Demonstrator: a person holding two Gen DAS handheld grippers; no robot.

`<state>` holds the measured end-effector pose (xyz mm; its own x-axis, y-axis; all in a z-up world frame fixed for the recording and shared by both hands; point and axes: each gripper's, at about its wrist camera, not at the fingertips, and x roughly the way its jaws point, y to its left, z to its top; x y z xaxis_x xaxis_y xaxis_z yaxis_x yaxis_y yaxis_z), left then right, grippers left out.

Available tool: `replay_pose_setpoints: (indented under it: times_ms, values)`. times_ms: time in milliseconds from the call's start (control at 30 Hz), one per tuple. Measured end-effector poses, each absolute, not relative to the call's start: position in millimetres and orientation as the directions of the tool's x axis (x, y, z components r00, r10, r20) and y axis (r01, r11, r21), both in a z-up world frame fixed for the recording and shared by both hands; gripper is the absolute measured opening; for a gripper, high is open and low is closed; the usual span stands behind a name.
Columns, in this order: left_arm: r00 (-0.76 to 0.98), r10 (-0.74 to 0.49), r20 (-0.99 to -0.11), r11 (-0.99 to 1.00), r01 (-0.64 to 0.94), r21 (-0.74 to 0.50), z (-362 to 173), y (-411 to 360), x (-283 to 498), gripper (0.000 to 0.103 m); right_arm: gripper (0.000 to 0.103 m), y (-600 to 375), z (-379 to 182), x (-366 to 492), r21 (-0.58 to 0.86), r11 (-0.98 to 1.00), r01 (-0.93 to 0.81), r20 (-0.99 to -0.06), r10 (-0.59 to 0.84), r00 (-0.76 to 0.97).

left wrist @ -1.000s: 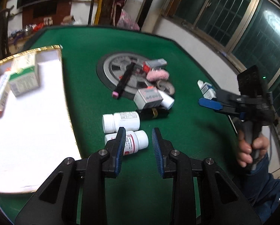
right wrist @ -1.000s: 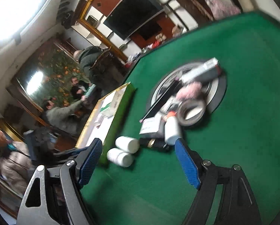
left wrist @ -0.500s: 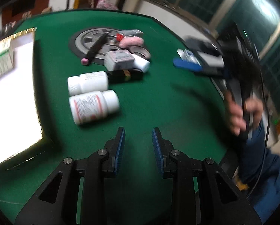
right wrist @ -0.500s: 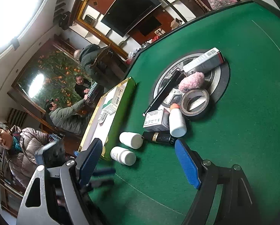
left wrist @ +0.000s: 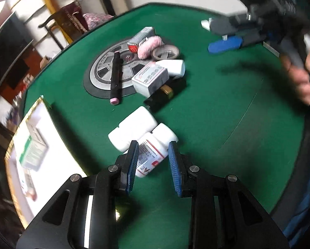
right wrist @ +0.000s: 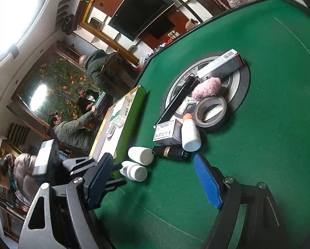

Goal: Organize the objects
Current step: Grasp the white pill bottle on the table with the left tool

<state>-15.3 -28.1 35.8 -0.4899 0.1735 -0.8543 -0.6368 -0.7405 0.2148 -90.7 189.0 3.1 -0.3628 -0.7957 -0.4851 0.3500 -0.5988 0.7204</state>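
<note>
Pickup looks like the step in hand: left tool (left wrist: 152, 161) straddles the labelled pill bottle (left wrist: 152, 151) lying on the green worktop (left wrist: 217, 124), jaws parted and, as far as the blur allows, not yet gripping. Beside that bottle sits the white tray (left wrist: 57, 145). Right tool (right wrist: 155, 178) hangs wide open, empty. Next: close, lift, carry to the tray.

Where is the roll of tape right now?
In the right wrist view the tape roll lies flat at the near edge of the round centre disc, just below the pink fluffy thing and beside the orange-capped white bottle.
</note>
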Motion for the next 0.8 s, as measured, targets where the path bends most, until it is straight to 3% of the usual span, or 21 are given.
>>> replay_pose_setpoints:
  times_ms: [67, 200, 433, 533, 600, 700, 800]
  values:
    - [-0.482, 0.157, -0.862, -0.703, -0.667, 0.245, 32.5, -26.0, -16.7, 0.028, 0.08, 187.2, 2.9, -90.5, 0.725, -0.594, 0.349, -0.486, -0.8, -0.352]
    - [-0.448, 0.123, -0.885, -0.627, -0.727, 0.281, 26.5, -22.7, -20.5, 0.04, 0.08, 184.9, 2.7, -89.3, 0.725, -0.592, 0.353, -0.486, -0.802, -0.347]
    - [-0.351, 0.114, -0.929, -0.629, -0.75, 0.206, 9.4, -15.9, -37.5, 0.043, 0.08, 184.7, -0.8, -91.5, 0.715, -0.61, 0.343, -0.499, -0.788, -0.36]
    - [-0.346, 0.155, -0.925, -0.716, -0.685, 0.136, 6.9, -14.3, -38.6, 0.042, 0.08, 186.7, 0.2, -92.0, 0.71, -0.616, 0.34, -0.5, -0.782, -0.372]
    - [-0.383, 0.151, -0.911, -0.767, -0.627, 0.136, 6.0, -11.1, -35.8, 0.035, 0.08, 189.7, 0.2, -92.2, 0.708, -0.624, 0.331, -0.502, -0.774, -0.385]
    - [-0.441, 0.137, -0.887, -0.871, -0.48, 0.104, 4.7, -15.2, -29.8, 0.035, 0.08, 191.4, -0.2, -92.8, 0.687, -0.652, 0.321, -0.525, -0.751, -0.401]
    - [-0.467, 0.177, -0.866, -0.901, -0.431, 0.049, 1.5, -21.1, -21.1, 0.035, 0.08, 187.6, 0.3, -94.2, 0.635, -0.7, 0.327, -0.568, -0.71, -0.417]
